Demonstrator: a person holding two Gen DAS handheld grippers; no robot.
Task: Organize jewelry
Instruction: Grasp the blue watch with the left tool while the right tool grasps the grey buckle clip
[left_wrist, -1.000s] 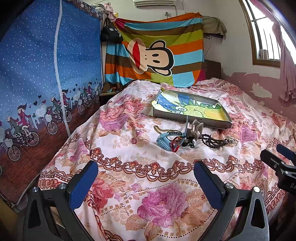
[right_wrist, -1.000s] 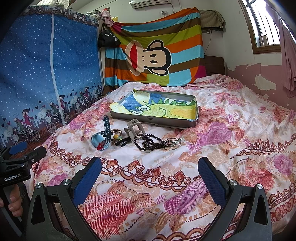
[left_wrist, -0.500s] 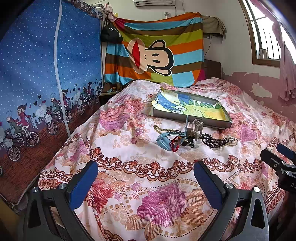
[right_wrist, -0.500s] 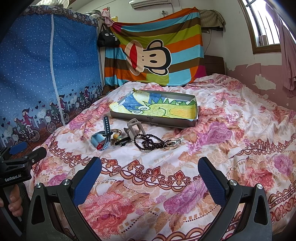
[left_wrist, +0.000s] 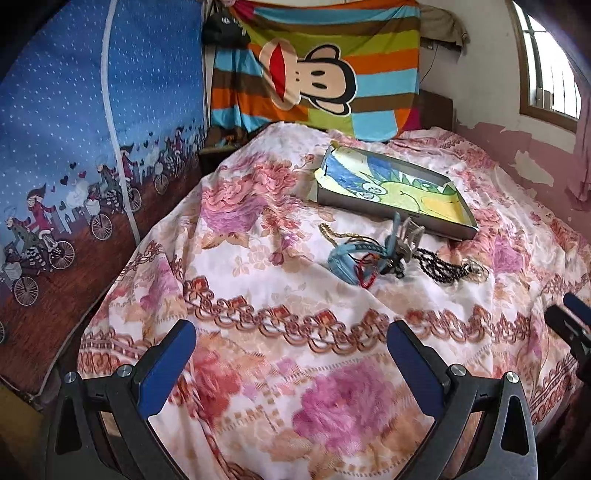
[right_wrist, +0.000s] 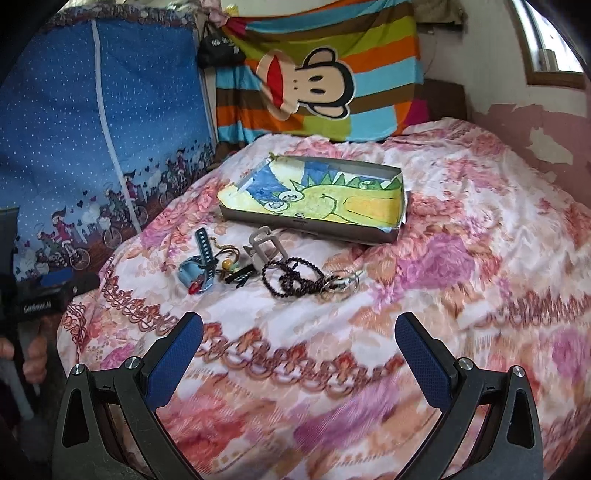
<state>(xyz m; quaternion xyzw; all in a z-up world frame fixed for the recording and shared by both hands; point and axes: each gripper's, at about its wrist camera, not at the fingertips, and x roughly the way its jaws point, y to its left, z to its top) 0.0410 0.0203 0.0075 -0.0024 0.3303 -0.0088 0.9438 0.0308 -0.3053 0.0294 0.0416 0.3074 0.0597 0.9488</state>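
Now both grippers have begun to travel forward over the bed (right_wrist: 498, 258), where half a second ago they were hanging back at its near edge. The heap of jewelry sits larger and lower in both wrist views than it did, and the blur on the flowered bedspread in the foreground speaks of motion. The right gripper (right_wrist: 299, 354) has its jaws spread wide and empty; the left gripper (left_wrist: 291, 358) likewise, nothing between its blue pads.

Nothing in the pile has been touched. The blue watch (right_wrist: 194, 275) lies on the left of the cluster with its strap sticking up, the grey hair claw (right_wrist: 264, 247) stands beside it, and the dark bead necklace (right_wrist: 291, 278) trails off to the right into a set of metal rings (right_wrist: 341, 284). A gold chain (left_wrist: 332, 236) shows behind the watch in the left view. Just beyond them rests the shallow box (right_wrist: 314, 229), lined with a dinosaur drawing and holding nothing I can see.

So I would judge the sorting has not really started: this is the approach for a first pick. The beads and rings look tangled together, which may drag more than one piece along when lifted.
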